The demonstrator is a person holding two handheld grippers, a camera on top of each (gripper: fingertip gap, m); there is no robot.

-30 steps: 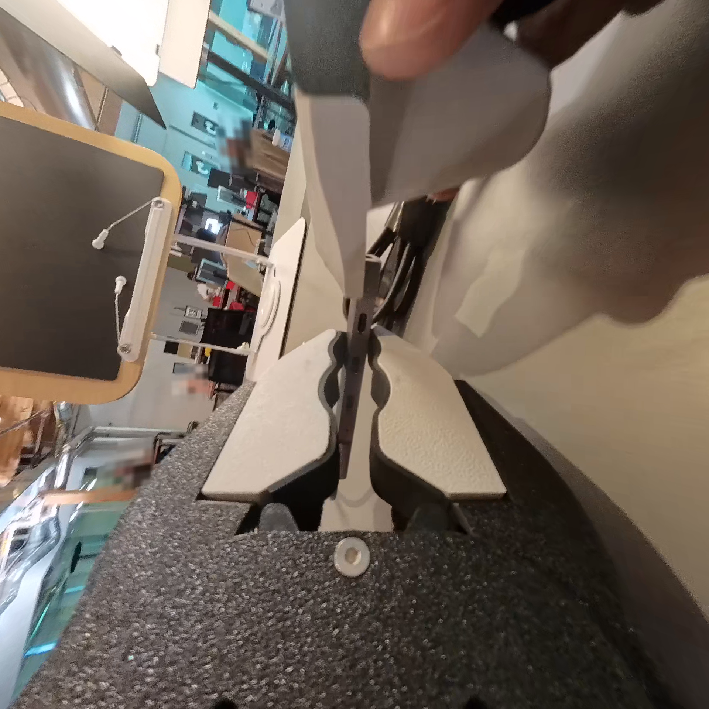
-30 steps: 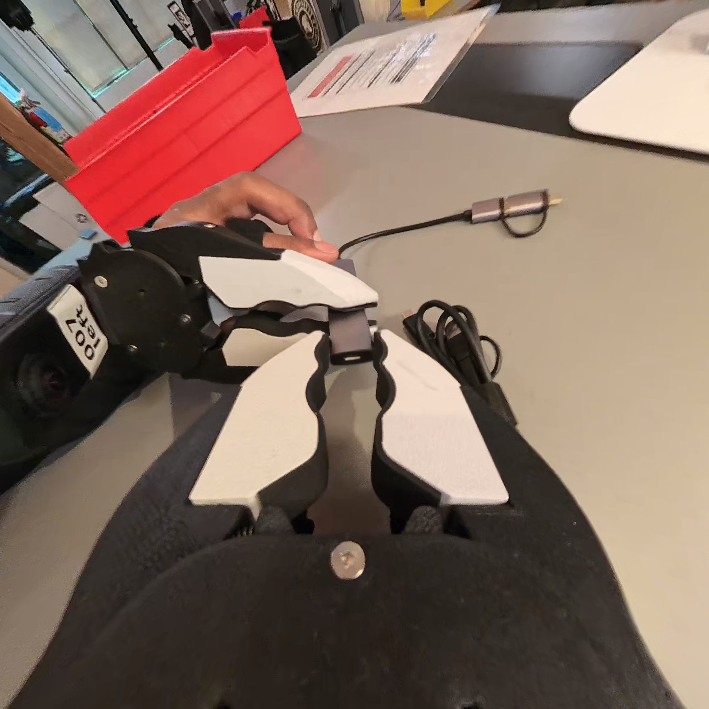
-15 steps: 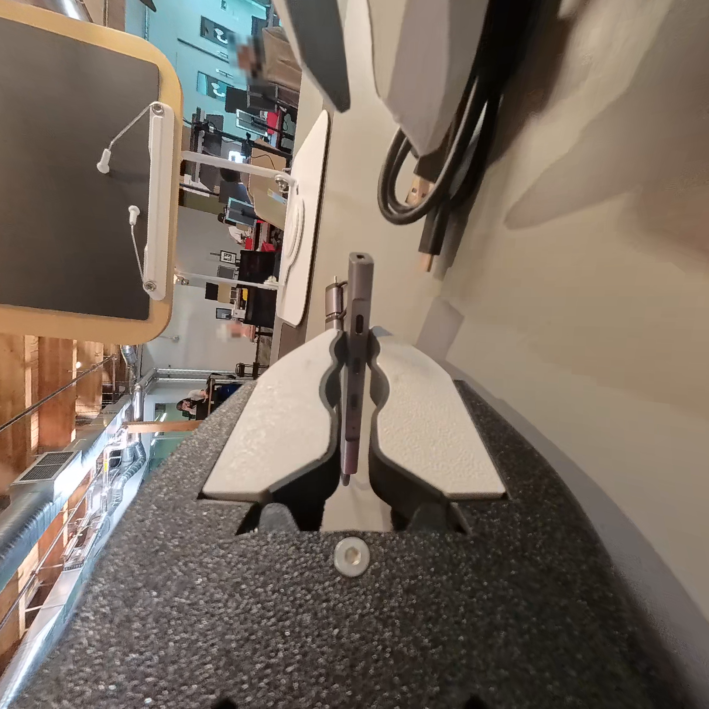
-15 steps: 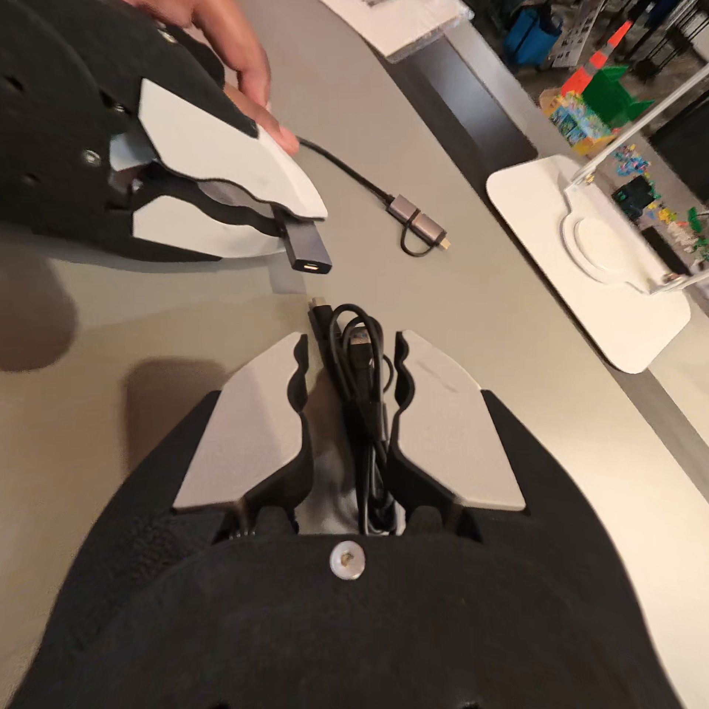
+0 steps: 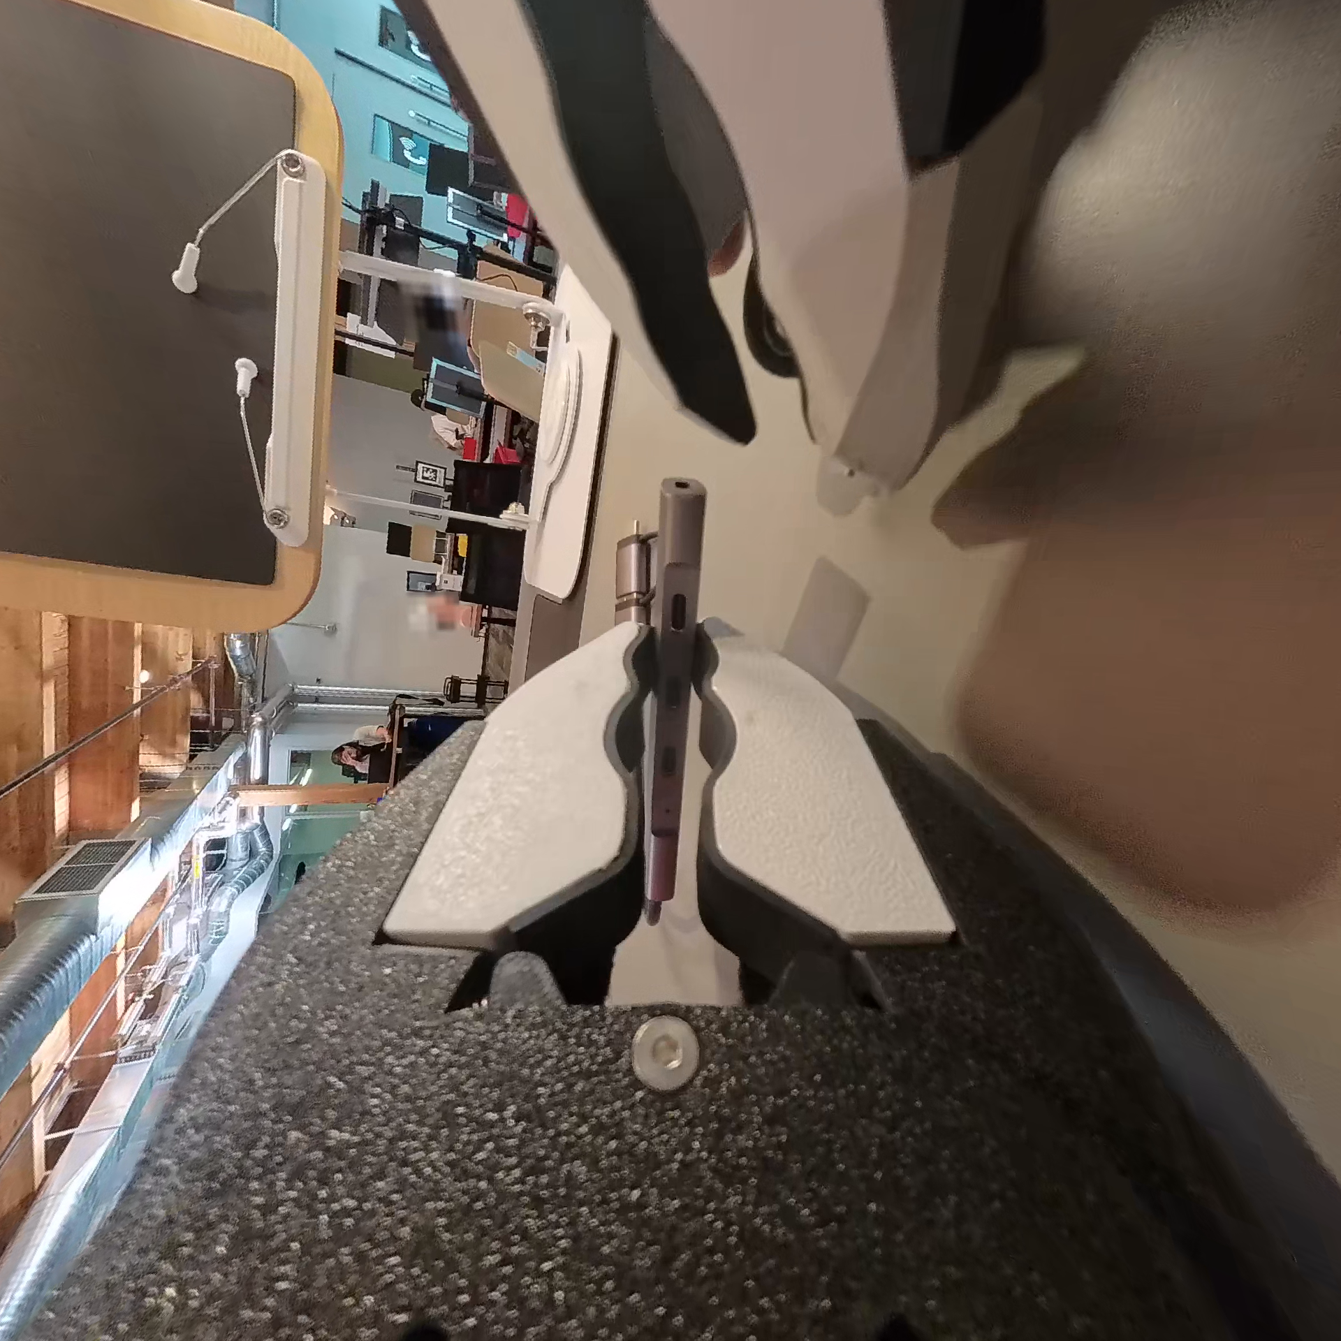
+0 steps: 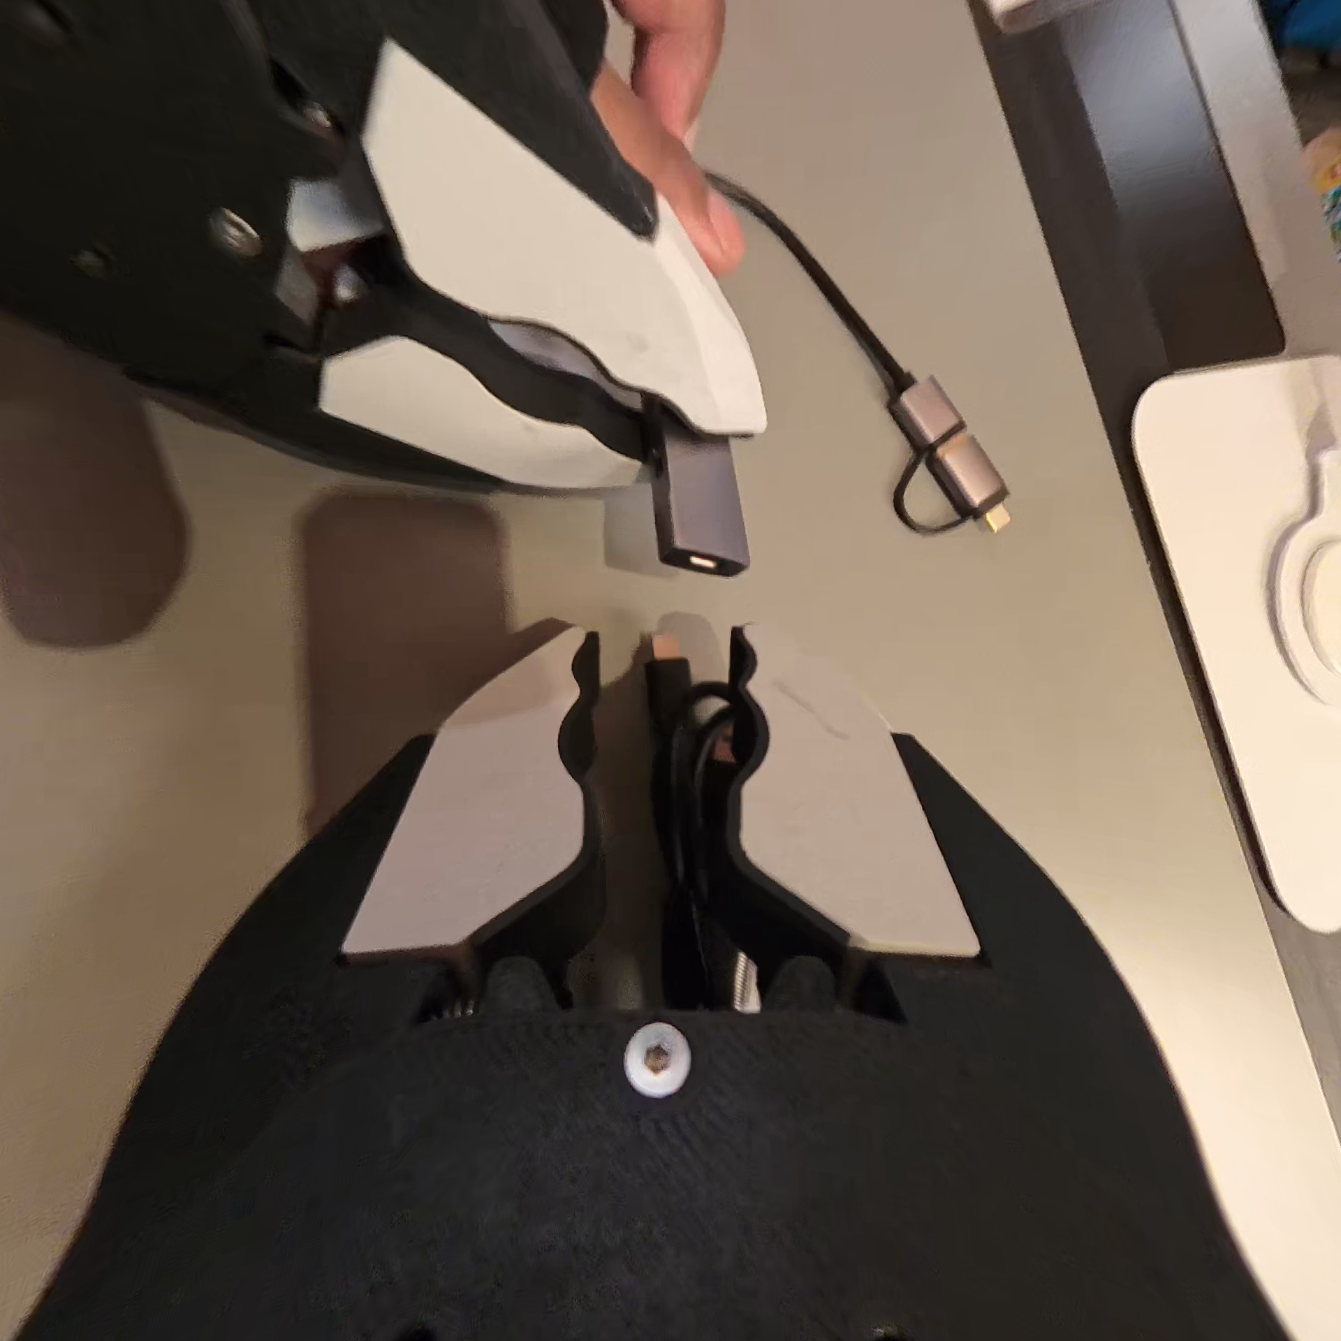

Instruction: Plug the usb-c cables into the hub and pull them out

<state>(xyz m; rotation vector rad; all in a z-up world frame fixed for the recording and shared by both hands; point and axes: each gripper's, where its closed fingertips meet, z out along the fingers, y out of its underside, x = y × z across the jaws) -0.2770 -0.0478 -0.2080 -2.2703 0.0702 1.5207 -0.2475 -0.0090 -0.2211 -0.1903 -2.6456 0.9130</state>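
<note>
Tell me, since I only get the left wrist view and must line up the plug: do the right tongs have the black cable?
Observer: The black cable lies between the right tongs, which stand open, not clamped on it.
Operator: Which way is its end facing?
Observer: The plug points toward the end port of the hub, with a gap between them.
Operator: Anything else attached there?
Observer: The hub's own lead runs across the table to a grey adapter.
</note>
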